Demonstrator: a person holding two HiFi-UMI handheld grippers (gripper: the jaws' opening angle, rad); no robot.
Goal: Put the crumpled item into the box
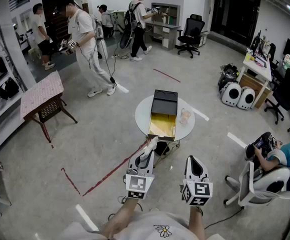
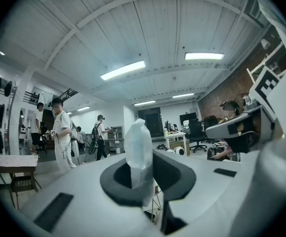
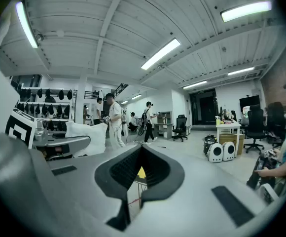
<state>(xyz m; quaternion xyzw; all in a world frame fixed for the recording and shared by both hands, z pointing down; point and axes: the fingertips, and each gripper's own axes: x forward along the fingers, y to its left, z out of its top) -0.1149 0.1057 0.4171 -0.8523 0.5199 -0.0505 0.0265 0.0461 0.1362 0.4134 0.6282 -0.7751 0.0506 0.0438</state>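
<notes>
A round white table carries an open box with a gold inside and a black lid folded back. Beside the box lies a clear crumpled wrapper. My left gripper hangs just short of the table's near edge, shut on a whitish crumpled plastic item. In the left gripper view that item sticks up between the pads of the gripper. My right gripper is level with it, to the right; its jaws are shut with nothing held.
A pink-topped table stands at the left. Red tape lines cross the floor in front of me. A seated person on a white chair is at the right. Several people stand at the back. Two white pet carriers sit by a desk.
</notes>
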